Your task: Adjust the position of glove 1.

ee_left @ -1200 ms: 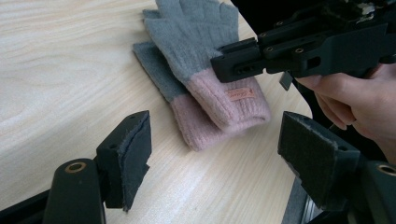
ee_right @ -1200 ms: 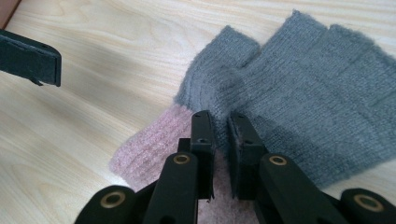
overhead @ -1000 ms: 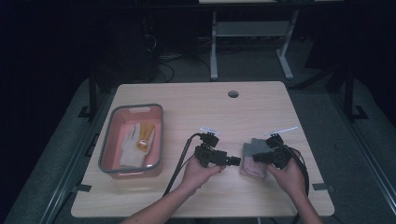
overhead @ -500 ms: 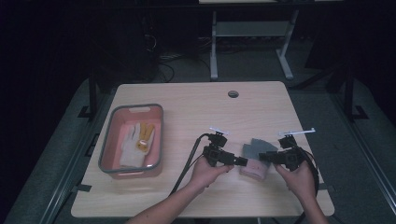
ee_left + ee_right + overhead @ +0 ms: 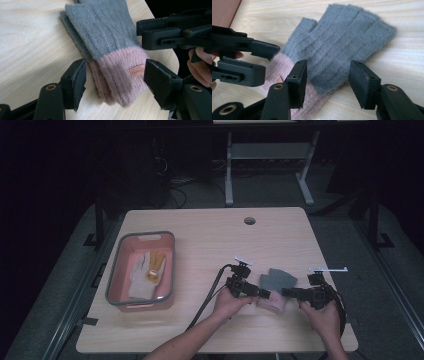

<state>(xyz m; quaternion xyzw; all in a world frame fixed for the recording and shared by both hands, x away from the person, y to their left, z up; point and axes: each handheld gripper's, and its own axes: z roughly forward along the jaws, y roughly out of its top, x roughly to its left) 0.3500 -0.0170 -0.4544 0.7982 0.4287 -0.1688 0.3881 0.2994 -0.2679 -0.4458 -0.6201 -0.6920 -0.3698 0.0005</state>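
Grey-and-pink knitted gloves [image 5: 275, 289] lie stacked flat near the front right of the wooden counter [image 5: 210, 240]. Left claw [image 5: 266, 294] straddles the pink cuff, jaws part open and just closing, pads not yet pressing. Right claw [image 5: 286, 292] faces it over the grey palm, jaws just opening, gripping nothing. Farther left, a pink tray [image 5: 116, 270] holds other gloves [image 5: 145, 270].

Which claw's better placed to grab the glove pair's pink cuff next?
Left claw, probably: its jaws, just closing, straddle the gloves' pink cuff without pressing. Right claw, just opened, sits over the grey part.
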